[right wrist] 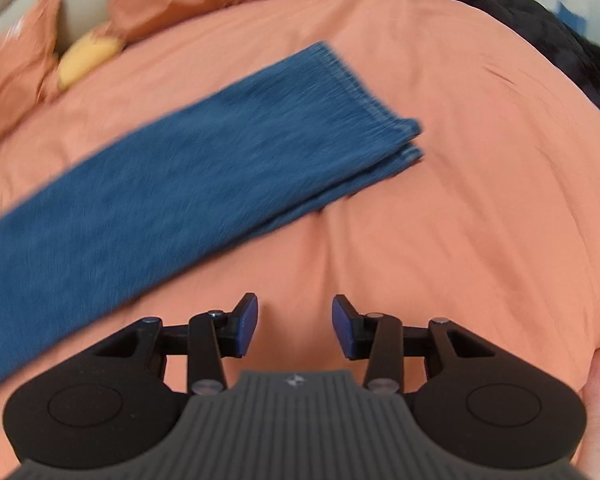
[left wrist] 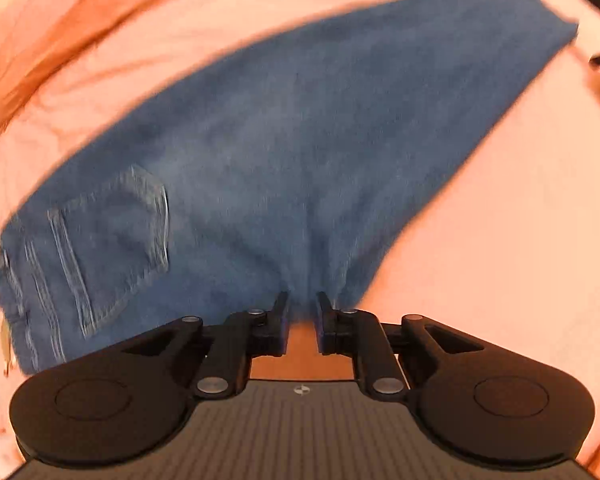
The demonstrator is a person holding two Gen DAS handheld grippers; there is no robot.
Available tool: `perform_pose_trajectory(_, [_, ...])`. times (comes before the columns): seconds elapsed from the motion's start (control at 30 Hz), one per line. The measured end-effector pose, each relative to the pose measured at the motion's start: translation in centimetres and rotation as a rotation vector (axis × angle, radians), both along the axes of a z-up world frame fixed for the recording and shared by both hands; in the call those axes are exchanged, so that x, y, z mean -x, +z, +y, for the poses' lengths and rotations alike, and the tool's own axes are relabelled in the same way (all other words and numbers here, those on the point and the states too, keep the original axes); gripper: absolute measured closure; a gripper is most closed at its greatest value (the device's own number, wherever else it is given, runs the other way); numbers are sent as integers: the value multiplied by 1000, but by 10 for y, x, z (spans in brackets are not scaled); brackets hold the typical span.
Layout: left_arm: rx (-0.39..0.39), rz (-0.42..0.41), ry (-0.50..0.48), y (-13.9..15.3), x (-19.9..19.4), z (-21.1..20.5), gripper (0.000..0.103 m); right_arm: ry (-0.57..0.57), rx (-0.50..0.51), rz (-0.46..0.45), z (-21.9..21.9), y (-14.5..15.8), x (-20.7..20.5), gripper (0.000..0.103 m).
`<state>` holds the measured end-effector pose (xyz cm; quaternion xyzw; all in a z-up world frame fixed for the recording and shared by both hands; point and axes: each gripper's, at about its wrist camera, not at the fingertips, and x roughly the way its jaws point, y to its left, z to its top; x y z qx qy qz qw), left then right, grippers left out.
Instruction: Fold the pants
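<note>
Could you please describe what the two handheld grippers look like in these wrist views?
Both the left gripper and right gripper are matte black linkages with silver pivot screws, two round housings and a grey ribbed body bearing a small round mark. The right gripper's pads are blue.

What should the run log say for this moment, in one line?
jeans: legs stacked, flat on orange bedcover | left gripper: pinching jeans edge | right gripper: open, empty, beside jeans | fold: not finished

Bright, motion-blurred, fisheye-warped edges.
</note>
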<state>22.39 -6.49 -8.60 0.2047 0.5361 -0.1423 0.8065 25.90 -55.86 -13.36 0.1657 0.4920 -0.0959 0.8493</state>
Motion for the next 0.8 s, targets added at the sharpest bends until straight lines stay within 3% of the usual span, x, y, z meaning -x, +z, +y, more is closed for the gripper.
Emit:
perform_pose_trajectory(0.13, [22, -74, -24, 17, -33, -13, 77, -108, -50, -35, -29, 0, -10, 62])
perform_pose_trajectory(0.2, [40, -93, -27, 17, -55, -22, 63, -153, -72, -47, -43, -2, -15, 57])
perform_pose_trajectory(0.27, [33, -111, -37, 13, -75, -34, 62, -201, -100, -67, -55, -4, -20, 50])
perform_pose_trajectory(0.43, [82, -88, -50, -9, -120, -68, 65, -322, -206, -110, -89, -12, -27, 49])
perform_pose_trajectory(0.63, [148, -60, -119, -33, -147, -123, 67, -423, -333, -142, -114, -37, -34, 49])
perform_pose_trajectory(0.8, [144, -48, -106, -54, -172, -160, 67, -469, -436, -194, -127, -54, -41, 51])
